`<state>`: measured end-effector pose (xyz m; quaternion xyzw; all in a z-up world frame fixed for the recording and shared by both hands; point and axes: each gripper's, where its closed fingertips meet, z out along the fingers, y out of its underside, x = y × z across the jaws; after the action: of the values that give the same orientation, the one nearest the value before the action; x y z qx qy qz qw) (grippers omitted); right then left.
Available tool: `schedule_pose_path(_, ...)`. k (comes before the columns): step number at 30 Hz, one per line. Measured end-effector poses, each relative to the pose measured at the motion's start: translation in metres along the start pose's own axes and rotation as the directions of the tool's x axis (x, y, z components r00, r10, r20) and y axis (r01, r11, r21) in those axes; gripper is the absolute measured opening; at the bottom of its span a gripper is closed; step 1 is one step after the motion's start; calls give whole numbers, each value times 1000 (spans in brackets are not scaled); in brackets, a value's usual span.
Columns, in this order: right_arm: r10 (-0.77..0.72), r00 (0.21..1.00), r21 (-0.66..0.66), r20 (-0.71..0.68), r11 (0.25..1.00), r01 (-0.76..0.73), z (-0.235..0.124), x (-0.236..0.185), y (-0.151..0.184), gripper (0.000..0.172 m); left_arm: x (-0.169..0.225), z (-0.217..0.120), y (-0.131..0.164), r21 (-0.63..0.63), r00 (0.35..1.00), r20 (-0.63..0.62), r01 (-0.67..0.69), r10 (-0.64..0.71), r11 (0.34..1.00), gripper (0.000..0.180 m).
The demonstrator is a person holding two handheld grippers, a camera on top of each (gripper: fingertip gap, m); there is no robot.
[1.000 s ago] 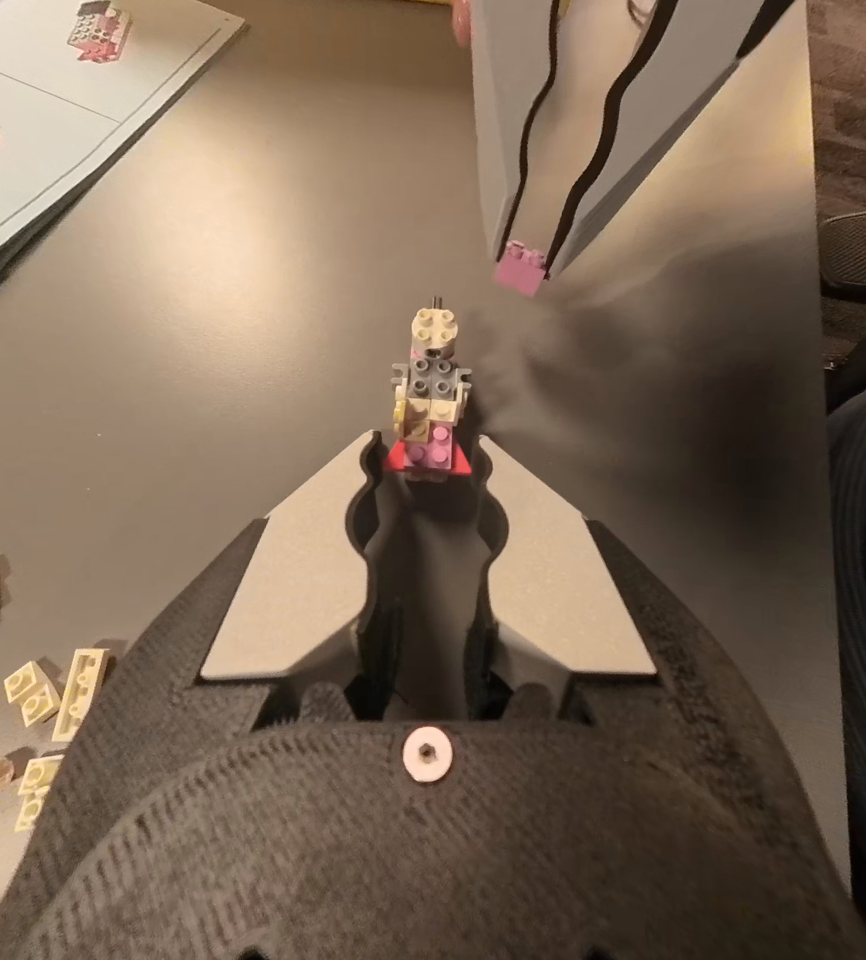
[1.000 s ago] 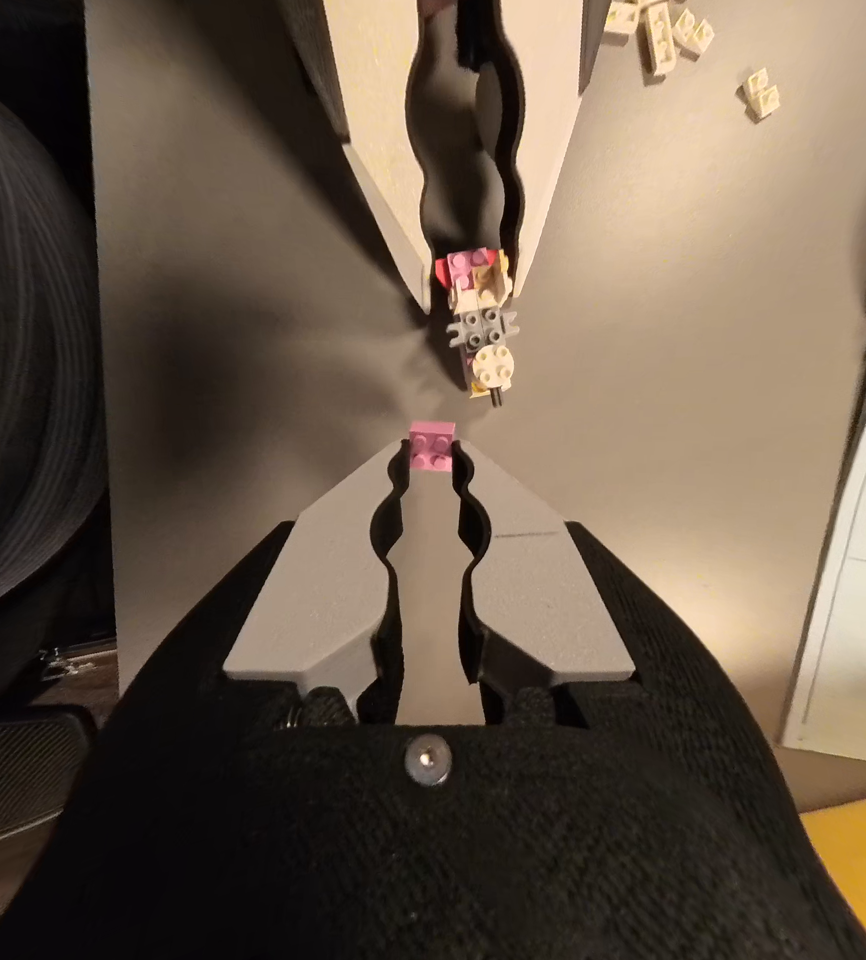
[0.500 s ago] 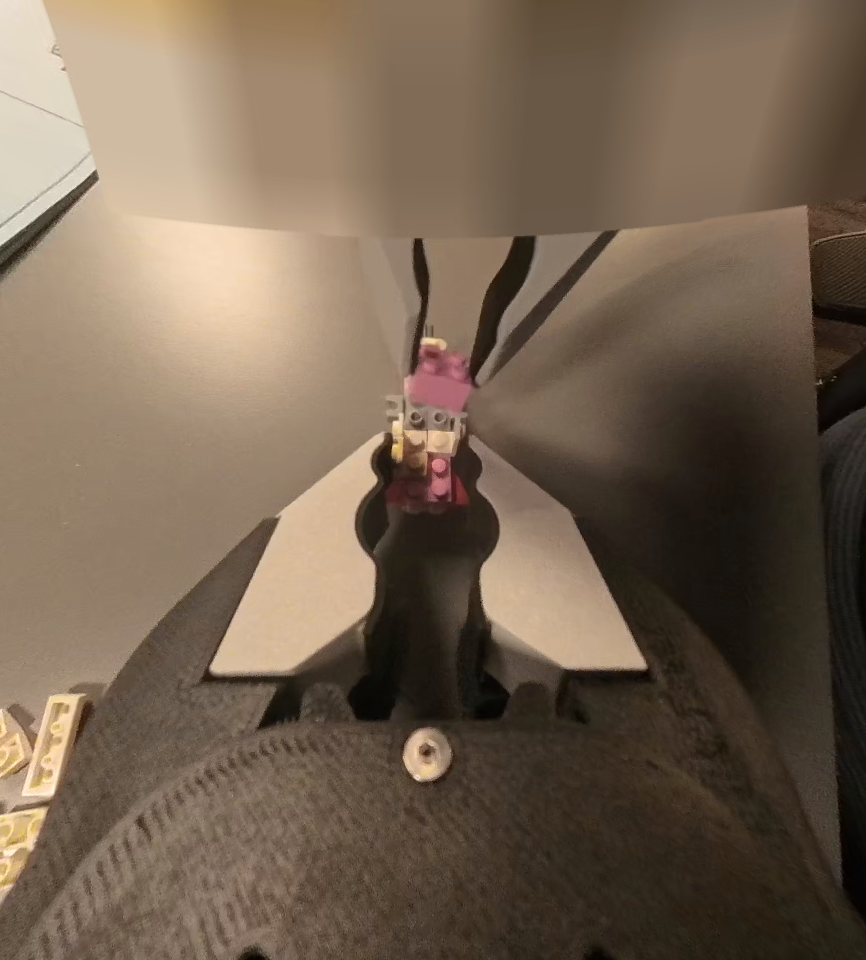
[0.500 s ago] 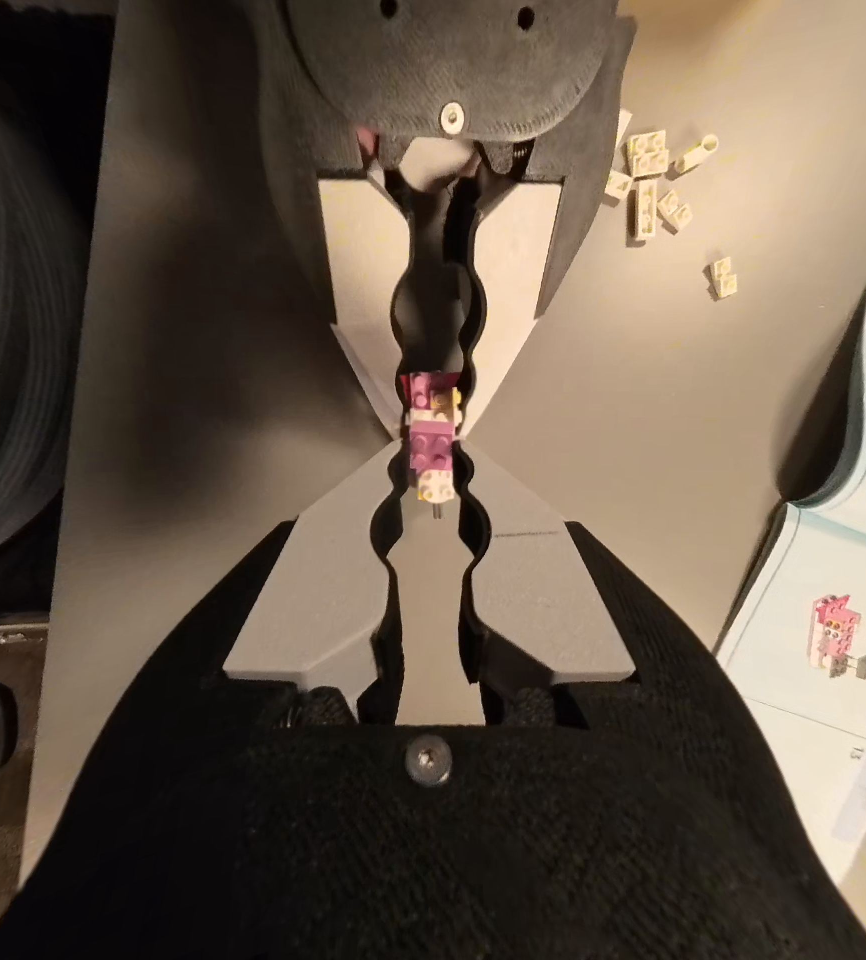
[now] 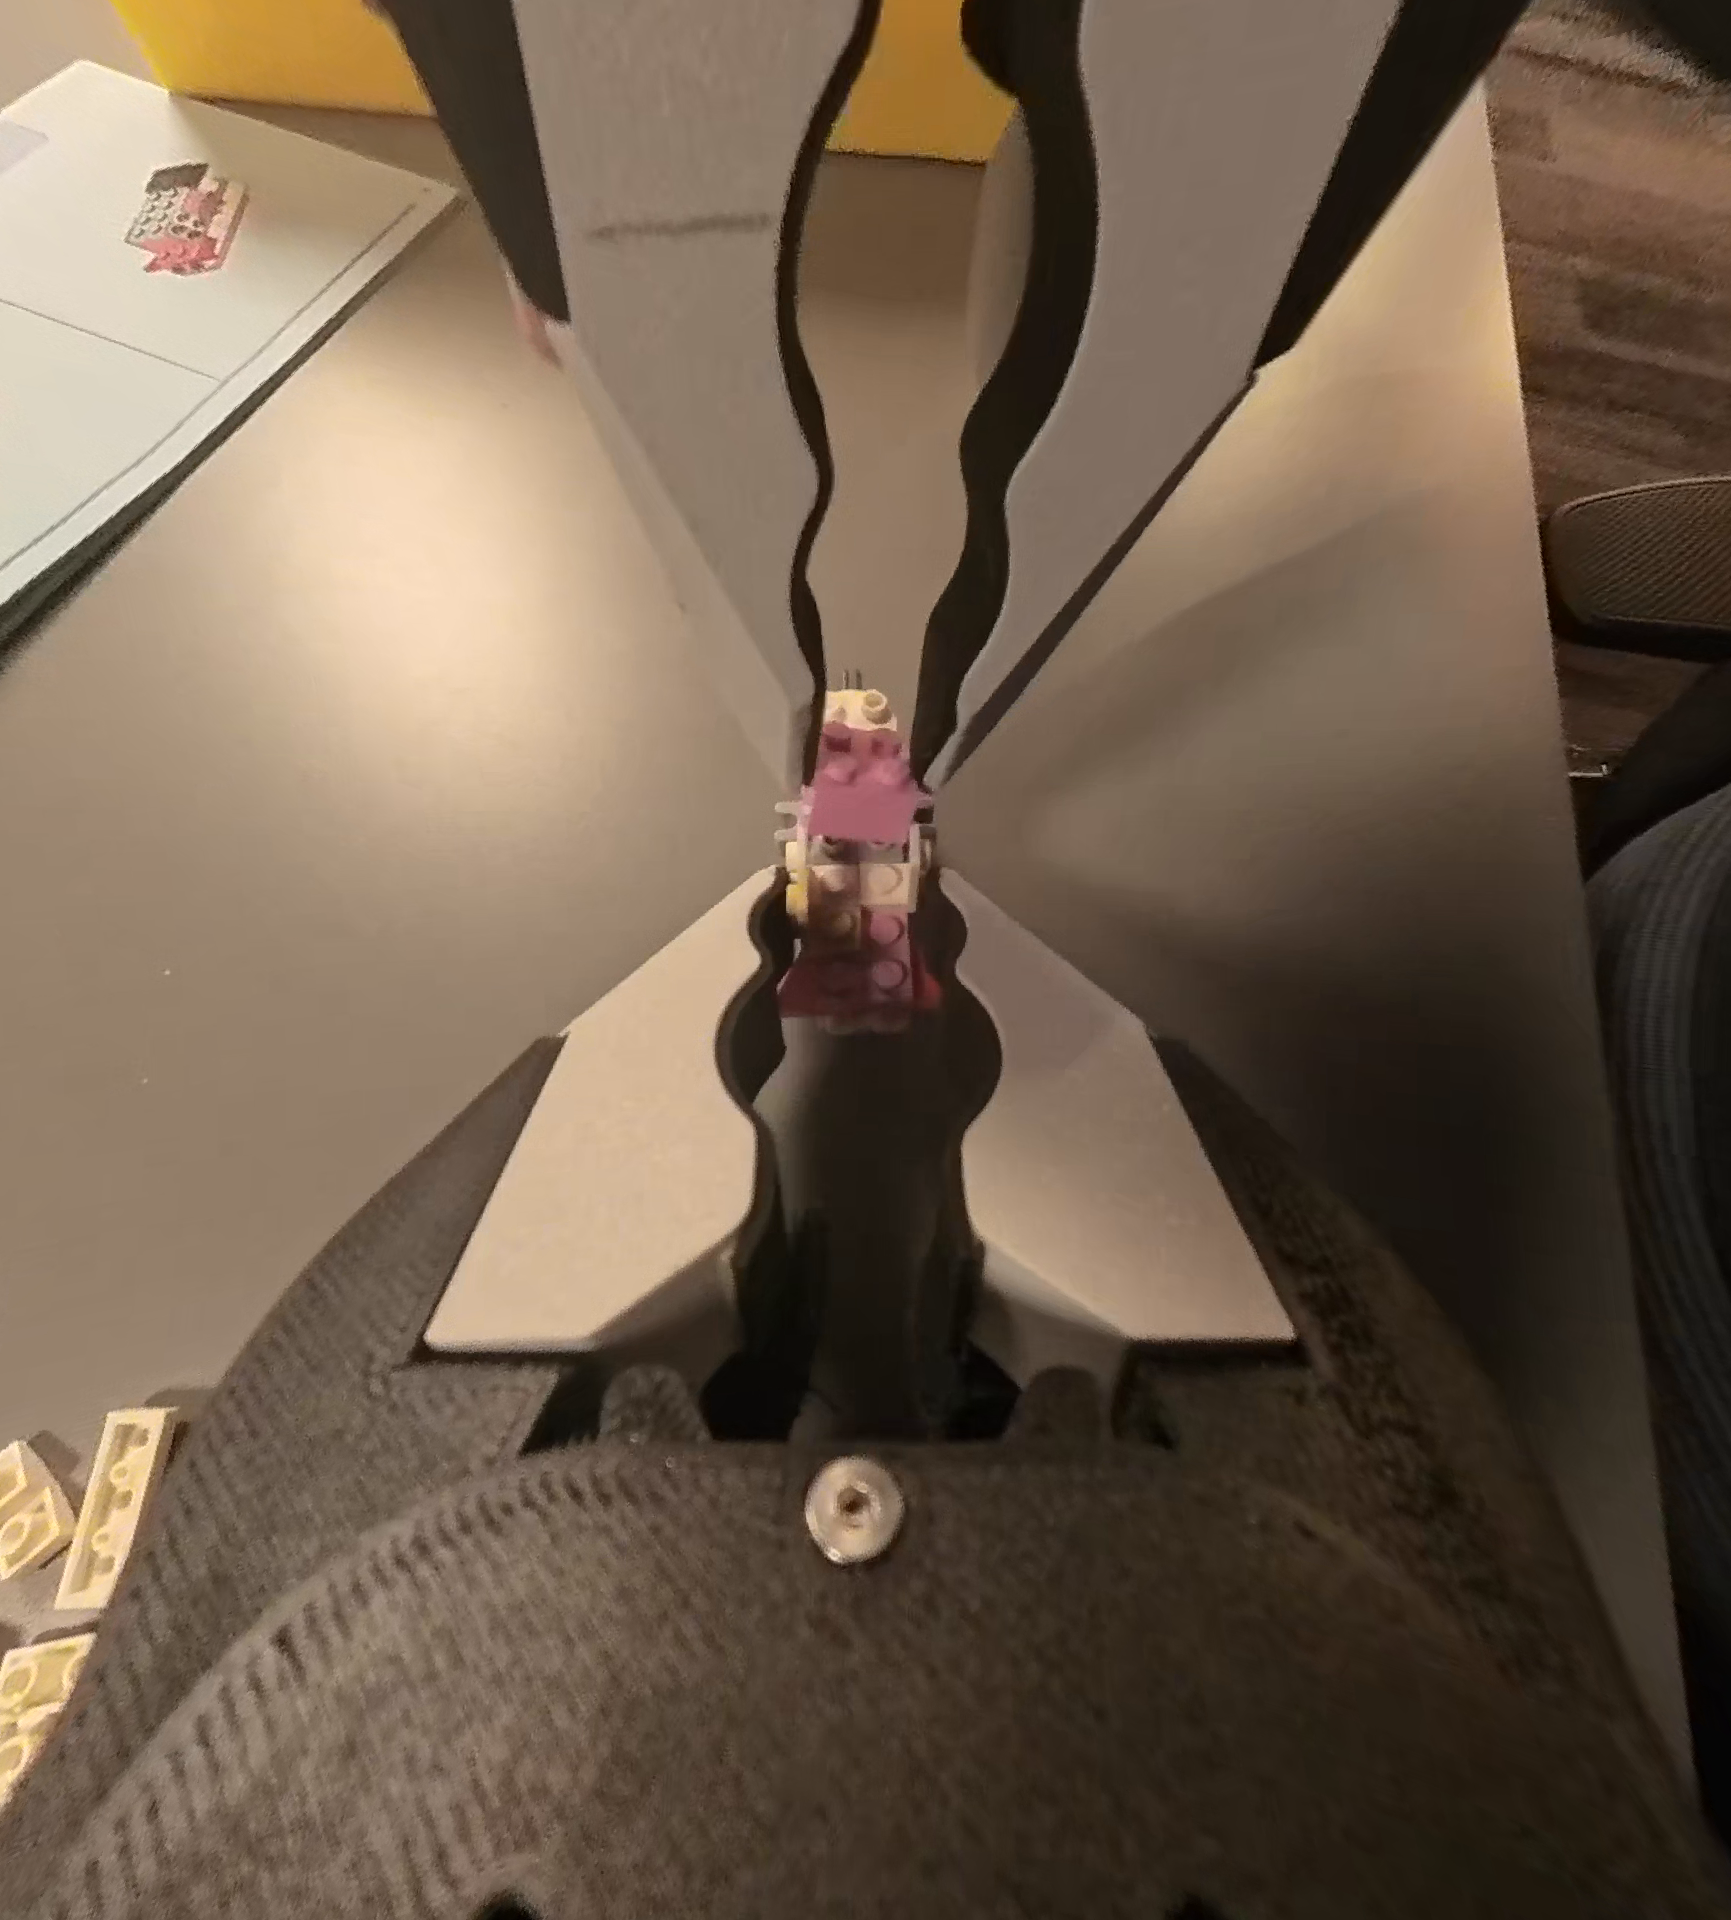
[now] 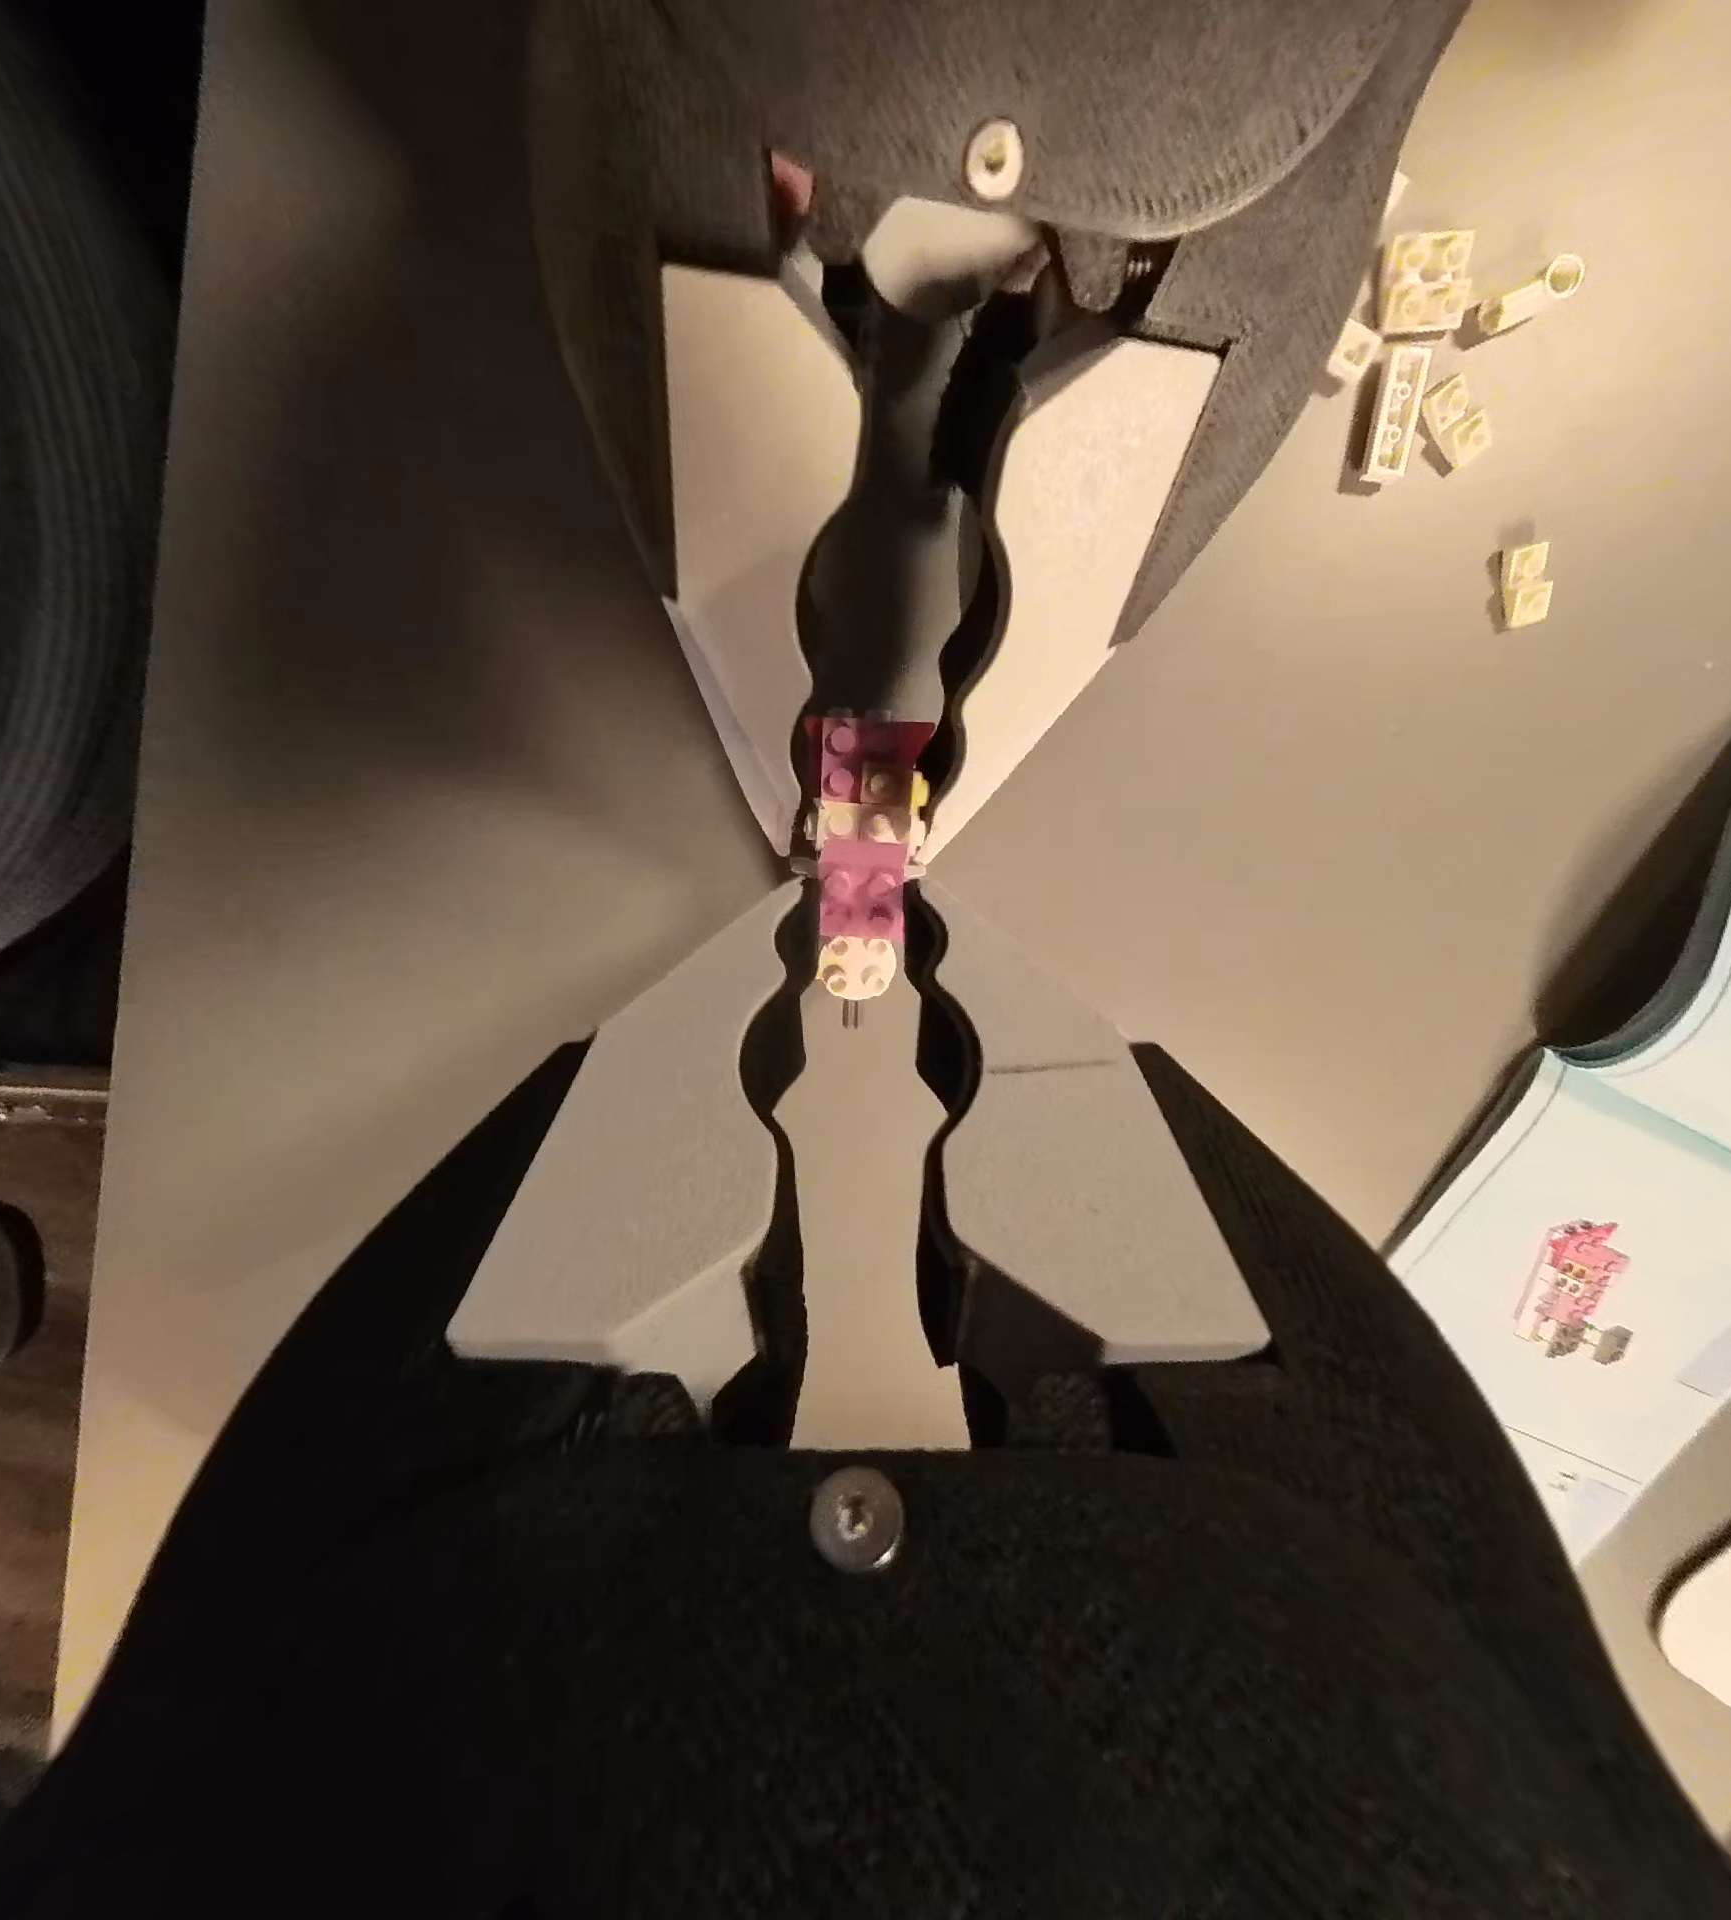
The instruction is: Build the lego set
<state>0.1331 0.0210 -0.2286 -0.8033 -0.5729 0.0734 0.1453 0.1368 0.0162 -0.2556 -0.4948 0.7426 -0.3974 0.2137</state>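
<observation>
My left gripper point(image 5: 856, 883) is shut on a small brick assembly point(image 5: 856, 940) of pink, cream, grey and red pieces, held above the grey table point(image 5: 321, 831). My right gripper point(image 5: 871, 743) comes in from the far side, tip to tip with the left. It is shut on a pink two-by-two brick point(image 5: 859, 810) that sits on the assembly's grey section, next to the round cream piece point(image 5: 866, 712). In the right wrist view the pink brick point(image 6: 861, 894) lies between my right gripper's fingertips point(image 6: 859, 896). The assembly point(image 6: 866, 779) sits in the left gripper point(image 6: 861, 836) beyond it.
Several loose cream bricks point(image 5: 19, 1538) lie at the table's near left; they also show in the right wrist view point(image 6: 1422, 353). An open instruction booklet point(image 5: 113, 343) lies far left, with a yellow box point(image 5: 902, 94) behind it. A chair point(image 5: 1692, 571) and a person's leg point(image 5: 1723, 1143) are right of the table edge. Less than 4 cm separates the two grippers' tips.
My right gripper carried the pink brick from up right down onto the assembly in my left gripper. The two grippers now meet tip to tip. Both grasps stayed shut.
</observation>
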Motion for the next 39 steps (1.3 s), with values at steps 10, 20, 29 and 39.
schedule_pose_path(10, -48, 999, -163, -8, 986, 46, 3, 1, 2, 14, -1, -1, -2, 17, 1000, 7, 2, -2, 1000, 23)
schedule_pose_path(20, 32, 999, -74, -6, 997, -32, 2, 4, -3, 15, -1, -5, -8, 60, 1000, 7, 5, -6, 998, 23)
schedule_pose_path(29, 62, 982, 113, -176, 993, -43, -13, 11, -8, 58, -7, -8, -9, 73, 999, 35, 30, -33, 997, 23)
schedule_pose_path(39, -159, 676, 56, -719, 957, 285, -1, 29, -5, 105, -29, -22, -16, 150, 975, 103, 182, -198, 972, 23)
